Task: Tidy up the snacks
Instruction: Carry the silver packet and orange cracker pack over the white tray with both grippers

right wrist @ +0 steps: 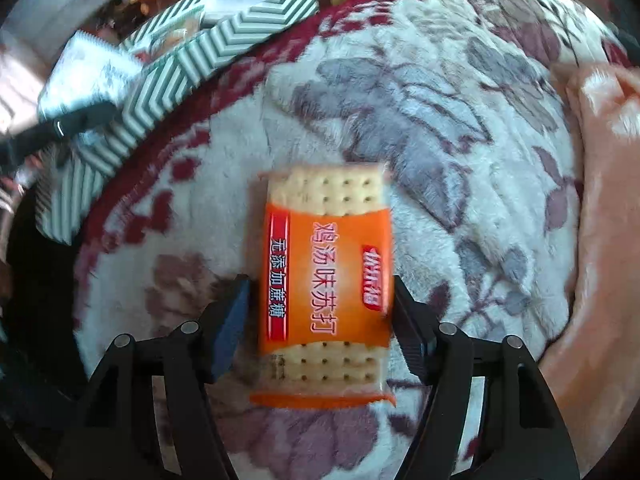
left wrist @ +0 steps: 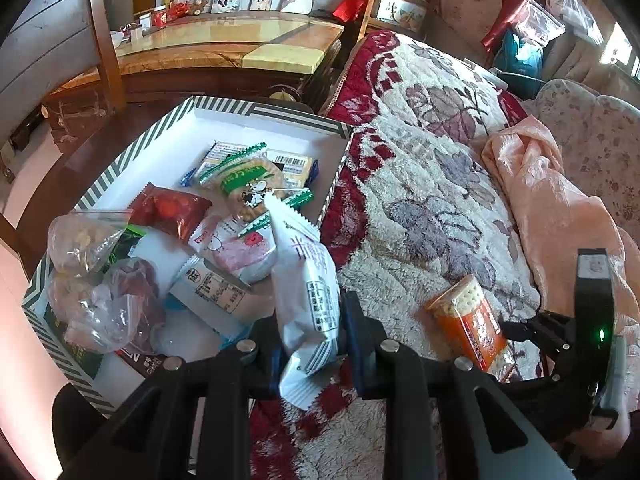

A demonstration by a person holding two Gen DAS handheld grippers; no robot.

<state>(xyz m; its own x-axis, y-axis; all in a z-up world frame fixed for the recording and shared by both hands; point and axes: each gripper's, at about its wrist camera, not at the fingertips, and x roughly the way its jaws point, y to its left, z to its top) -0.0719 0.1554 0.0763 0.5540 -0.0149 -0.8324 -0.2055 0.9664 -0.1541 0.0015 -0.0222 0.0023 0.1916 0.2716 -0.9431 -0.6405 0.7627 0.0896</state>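
Left gripper point(left wrist: 308, 336) held a white packet point(left wrist: 306, 292), jaws clamped on it, at the near right edge of the striped box point(left wrist: 132, 148). Box already held many snacks: red pack point(left wrist: 170, 208), cow-print biscuits point(left wrist: 250, 184), clear bags point(left wrist: 80, 240). Right gripper point(right wrist: 320, 320) sat low over the floral blanket point(right wrist: 440, 120), jaws apart, flanking the orange crackers point(right wrist: 326, 280) lying flat. Whether they touched it, cannot tell.
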